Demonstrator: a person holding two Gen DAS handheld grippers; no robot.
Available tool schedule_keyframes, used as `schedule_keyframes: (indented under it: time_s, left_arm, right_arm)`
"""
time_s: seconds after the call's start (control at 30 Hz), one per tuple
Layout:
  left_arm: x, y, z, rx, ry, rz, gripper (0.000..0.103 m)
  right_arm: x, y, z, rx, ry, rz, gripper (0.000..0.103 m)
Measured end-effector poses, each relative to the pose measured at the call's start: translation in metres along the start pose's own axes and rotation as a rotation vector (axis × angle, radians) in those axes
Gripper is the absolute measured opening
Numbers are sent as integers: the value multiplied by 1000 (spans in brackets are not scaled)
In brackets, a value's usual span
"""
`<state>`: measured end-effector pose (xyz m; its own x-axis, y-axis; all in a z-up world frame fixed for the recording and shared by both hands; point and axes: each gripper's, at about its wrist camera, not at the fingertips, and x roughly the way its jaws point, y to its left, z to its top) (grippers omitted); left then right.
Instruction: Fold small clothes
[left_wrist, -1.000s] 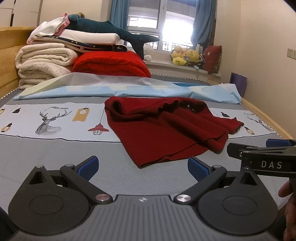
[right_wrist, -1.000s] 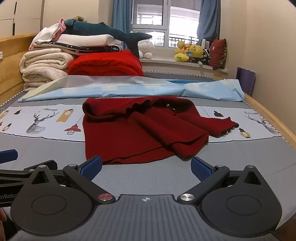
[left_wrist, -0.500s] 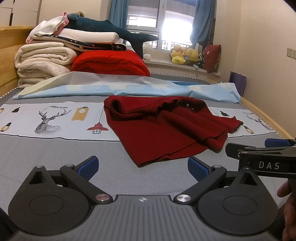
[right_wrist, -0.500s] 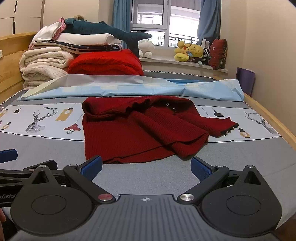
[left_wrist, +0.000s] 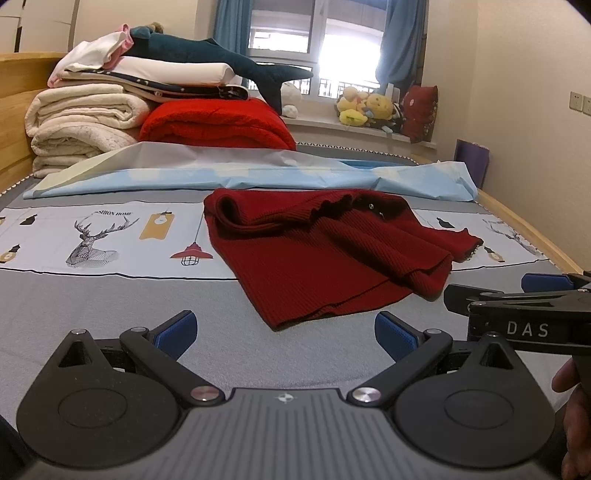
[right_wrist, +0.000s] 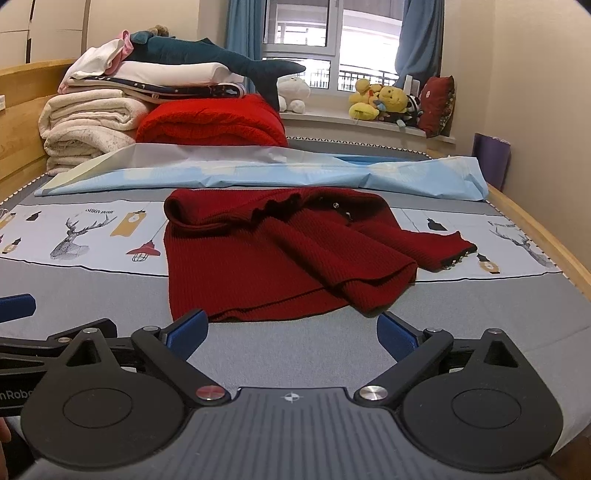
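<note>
Left gripper (left_wrist: 286, 334): fingers apart, empty, low over the bed (left_wrist: 92, 314). Right gripper (right_wrist: 291, 332): fingers apart, empty. Dark red sweater (right_wrist: 266, 258) lies rumpled on the bed at 12 o'clock, hem nearest. Folded blankets (right_wrist: 92, 125) at 10 o'clock, far.

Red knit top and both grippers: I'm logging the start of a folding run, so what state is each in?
Red knit top: unfolded, rumpled, lying on the bed, ungripped.
Left gripper: open, empty, short of the top.
Right gripper: open, empty, at the top's near hem.
Blankets: folded, stacked.
Curtains: drawn open.
</note>
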<state>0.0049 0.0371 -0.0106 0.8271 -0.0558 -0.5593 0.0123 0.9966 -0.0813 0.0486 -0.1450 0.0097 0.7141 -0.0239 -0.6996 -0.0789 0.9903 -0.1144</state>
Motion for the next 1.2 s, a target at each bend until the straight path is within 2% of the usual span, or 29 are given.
schedule_keyframes:
  time_s: [0.23,0.27,0.33,0.4,0.43,0.47,0.5,0.6,0.7,0.77,0.83,1.03,1.07,1.1,1.2]
  left_arm:
    - [0,0,0,10,-8,-2,102]
    - [0,0,0,15,-9,-1,99]
    - [2,1,-2,30,-4,6,90]
    - [5,5,-4,49,19,5,70]
    - [7,7,-6,59,36,-2,63]
    - [8,10,-8,63,54,-13,50]
    - [10,14,-10,65,72,-21,42]
    - [17,26,-10,48,128,-27,29]
    - [32,38,-5,18,170,-23,29]
    - [48,41,0,8,183,-22,29]
    - [70,41,5,-3,203,-24,29]
    - [155,44,19,-134,291,-22,31]
    - [169,44,20,-164,301,-15,35]
    - [182,44,21,-198,313,-7,44]
    - [218,46,19,-300,360,11,55]
  right_arm:
    - [1,1,1,2,9,7,96]
    - [0,-1,3,7,-1,6,96]
    - [-4,-9,11,33,-40,10,96]
    - [-7,-23,30,48,-85,14,96]
    - [-9,-30,40,47,-127,6,97]
    - [-11,-36,48,41,-165,-2,99]
    - [-10,-43,59,27,-208,-12,102]
    - [7,-63,72,21,-262,-22,102]
    - [31,-85,61,134,-250,-23,101]
    - [45,-99,60,253,-155,45,96]
    - [46,-110,61,342,-174,148,96]
    - [49,-105,62,217,-164,156,96]
    - [47,-103,64,195,-172,150,96]
    - [46,-104,66,169,-181,137,96]
    - [49,-110,71,128,-189,97,96]
